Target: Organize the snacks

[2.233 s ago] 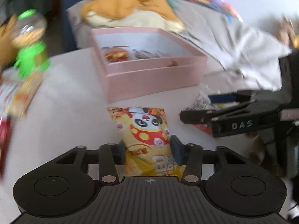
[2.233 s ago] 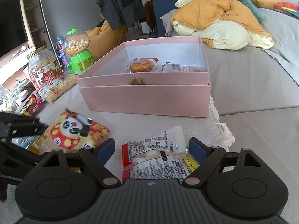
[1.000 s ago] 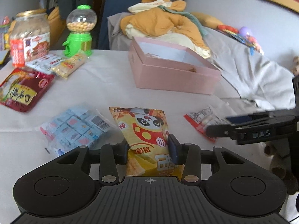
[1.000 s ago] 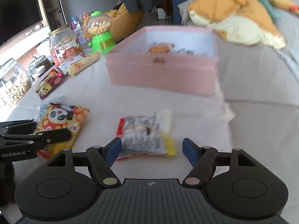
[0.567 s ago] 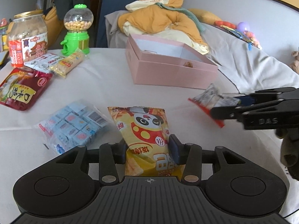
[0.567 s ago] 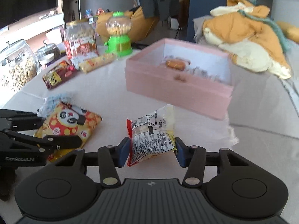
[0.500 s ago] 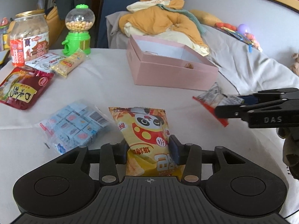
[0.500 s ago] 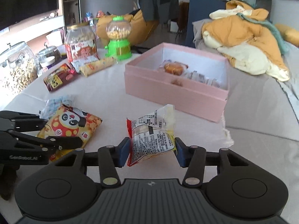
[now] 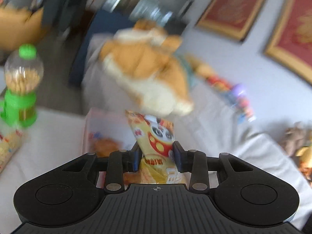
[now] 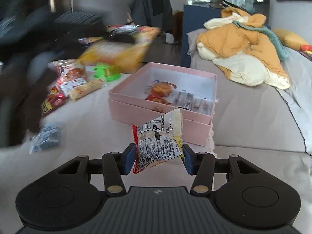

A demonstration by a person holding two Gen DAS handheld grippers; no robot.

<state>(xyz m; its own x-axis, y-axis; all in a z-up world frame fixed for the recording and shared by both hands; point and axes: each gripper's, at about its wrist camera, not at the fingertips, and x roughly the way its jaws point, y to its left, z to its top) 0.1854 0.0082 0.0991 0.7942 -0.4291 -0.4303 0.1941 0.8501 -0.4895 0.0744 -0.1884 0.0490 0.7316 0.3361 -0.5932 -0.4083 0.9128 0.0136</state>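
left gripper [image 9: 156, 157]: clamped on panda snack bag [image 9: 155, 136], bag sticks up past the fingertips, frame centre, blurred.
right gripper [image 10: 159, 158]: clamped on clear snack packet [image 10: 159, 142], lower centre, pink box [image 10: 156, 115] just behind.

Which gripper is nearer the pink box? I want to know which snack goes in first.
Left. The left gripper holds the panda bag right over the pink box; the right gripper, holding its packet, sits short of it.

both claws [image 9: 156, 155] [image 10: 159, 156] clamped, raised.
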